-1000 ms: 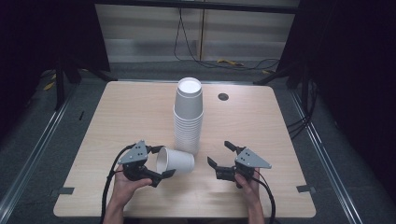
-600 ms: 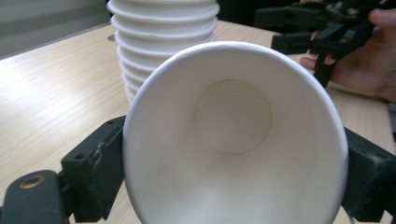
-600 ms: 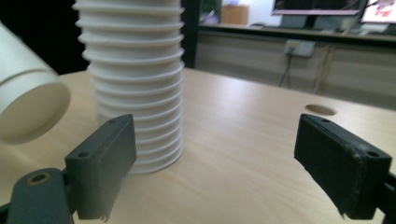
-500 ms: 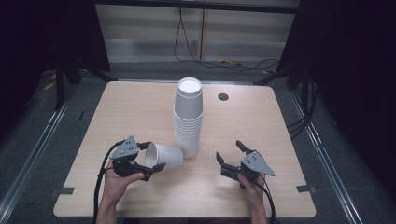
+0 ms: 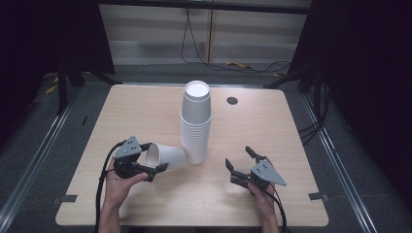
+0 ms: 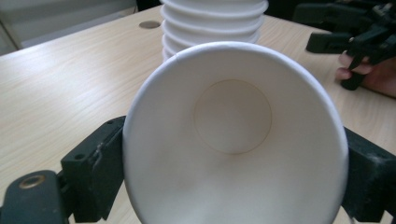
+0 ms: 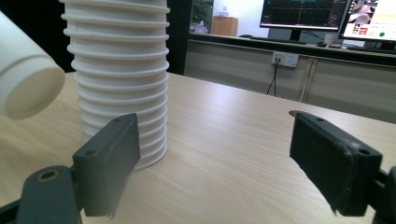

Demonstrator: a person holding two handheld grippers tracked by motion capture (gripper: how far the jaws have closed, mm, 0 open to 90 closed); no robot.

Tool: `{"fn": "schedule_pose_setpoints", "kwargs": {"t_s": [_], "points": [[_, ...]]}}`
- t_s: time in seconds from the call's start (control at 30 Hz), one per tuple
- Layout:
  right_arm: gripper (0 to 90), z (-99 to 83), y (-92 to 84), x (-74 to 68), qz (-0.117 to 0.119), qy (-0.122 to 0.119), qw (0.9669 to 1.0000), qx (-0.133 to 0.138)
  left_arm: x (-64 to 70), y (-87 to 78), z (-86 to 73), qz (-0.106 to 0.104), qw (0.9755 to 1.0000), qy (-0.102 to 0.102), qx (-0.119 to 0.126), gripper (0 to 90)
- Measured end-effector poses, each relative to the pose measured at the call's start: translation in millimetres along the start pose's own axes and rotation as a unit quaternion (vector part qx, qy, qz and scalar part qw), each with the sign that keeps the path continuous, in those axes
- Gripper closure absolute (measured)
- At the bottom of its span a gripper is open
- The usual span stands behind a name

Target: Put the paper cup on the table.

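Note:
A tall stack of white paper cups (image 5: 196, 122) stands upside down near the table's middle, and its ribbed side rises at the left of the right gripper view (image 7: 119, 70). My left gripper (image 5: 156, 160) is shut on a single white cup (image 5: 167, 156), held on its side just left of the stack's base. The cup's open mouth faces this gripper's camera (image 6: 233, 140), with a black jaw pressed on each side. My right gripper (image 5: 238, 158) stands open to the right of the stack, with nothing between its jaws (image 7: 217, 158).
The light wooden table (image 5: 145, 111) has a small dark round hole (image 5: 232, 100) behind the stack. Cables run along the floor past the far edge. Metal rails line the floor at both sides of the table.
My left gripper carried the single cup to the left and a little up, drawing it away from the stack's base. The right gripper shifted slightly to the right.

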State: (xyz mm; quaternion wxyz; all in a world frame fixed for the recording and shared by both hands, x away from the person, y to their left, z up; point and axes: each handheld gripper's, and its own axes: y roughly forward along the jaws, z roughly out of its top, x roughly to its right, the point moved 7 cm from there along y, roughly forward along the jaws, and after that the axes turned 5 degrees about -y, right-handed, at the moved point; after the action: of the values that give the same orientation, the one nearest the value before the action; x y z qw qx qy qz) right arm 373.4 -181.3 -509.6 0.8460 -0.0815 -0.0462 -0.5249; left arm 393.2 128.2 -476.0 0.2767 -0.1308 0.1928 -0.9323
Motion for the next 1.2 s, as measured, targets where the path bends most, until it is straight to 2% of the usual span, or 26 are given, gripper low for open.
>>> {"fn": "schedule_pose_setpoints", "kwargs": {"t_s": [0.1,0.23,0.3,0.4,0.47,0.5,0.57,0.67,0.73,0.8,0.87,0.93,1.0,1.03,1.07,1.1,1.17,1.2], "points": [[13.4,-0.4,-1.2,5.0,-0.012,0.022,0.9997,0.005,-4.5,-1.6,-0.1,0.016,0.9998,-0.002,-0.013,11.1],[13.4,-0.1,-3.0,6.4,-0.021,0.024,0.9994,0.014,-8.5,-3.8,5.2,0.019,0.9994,0.001,-0.027,11.0],[13.7,0.0,-4.7,7.8,-0.021,0.034,0.999,0.02,-10.3,-6.4,9.3,0.039,0.9989,0.013,-0.022,10.9],[14.6,0.4,-5.7,7.6,-0.023,0.03,0.999,0.026,-13.3,-9.2,12.6,0.04,0.9987,0.012,-0.027,10.9],[14.1,0.4,-6.5,8.0,-0.022,0.032,0.9988,0.029,-18.1,-9.0,12.3,0.051,0.9976,0.011,-0.045,10.9],[13.8,0.5,-6.4,8.4,-0.021,0.036,0.9986,0.031,-22.6,-8.6,11.7,0.063,0.9962,0.011,-0.059,10.9],[13.9,0.6,-6.5,7.6,-0.019,0.034,0.9988,0.03,-27.2,-7.4,11.1,0.065,0.9949,0.01,-0.076,10.9],[14.1,0.5,-6.4,7.7,-0.018,0.035,0.9988,0.03,-33.3,-4.8,11.4,0.076,0.9927,-0.006,-0.093,10.9],[14.2,0.4,-6.6,7.5,-0.019,0.036,0.9987,0.029,-35.6,-4.4,12.4,0.074,0.9914,-0.006,-0.107,10.9],[14.2,0.6,-6.6,7.6,-0.018,0.036,0.9987,0.031,-39.5,-4.0,14.7,0.083,0.9887,-0.002,-0.125,10.8],[14.2,0.5,-6.5,7.6,-0.018,0.036,0.9987,0.03,-41.4,-3.5,16.9,0.077,0.9879,-0.007,-0.134,10.8],[14.2,0.6,-6.5,7.5,-0.017,0.035,0.9988,0.031,-45.2,-2.2,19.3,0.071,0.9861,-0.003,-0.151,10.6],[14.2,0.5,-6.5,7.5,-0.015,0.035,0.9988,0.031,-47.8,-0.1,20.5,0.067,0.9823,-0.001,-0.175,10.5],[14.2,0.6,-6.6,7.5,-0.016,0.035,0.9988,0.031,-50.2,1.1,21.5,0.079,0.9793,0.007,-0.187,10.5],[14.2,0.6,-6.7,7.4,-0.015,0.036,0.9988,0.031,-51.7,1.5,21.7,0.081,0.9762,0.01,-0.201,10.5],[14.2,0.6,-6.7,7.5,-0.016,0.036,0.9987,0.032,-52.6,2.3,22.0,0.084,0.9745,0.011,-0.208,10.4],[14.3,0.6,-6.7,7.4,-0.015,0.035,0.9988,0.032,-52.7,5.3,22.4,0.073,0.9734,0.006,-0.217,10.4],[14.3,0.7,-6.7,7.6,-0.015,0.035,0.9988,0.032,-54.0,6.2,22.6,0.077,0.9713,0.008,-0.225,10.3]]}}
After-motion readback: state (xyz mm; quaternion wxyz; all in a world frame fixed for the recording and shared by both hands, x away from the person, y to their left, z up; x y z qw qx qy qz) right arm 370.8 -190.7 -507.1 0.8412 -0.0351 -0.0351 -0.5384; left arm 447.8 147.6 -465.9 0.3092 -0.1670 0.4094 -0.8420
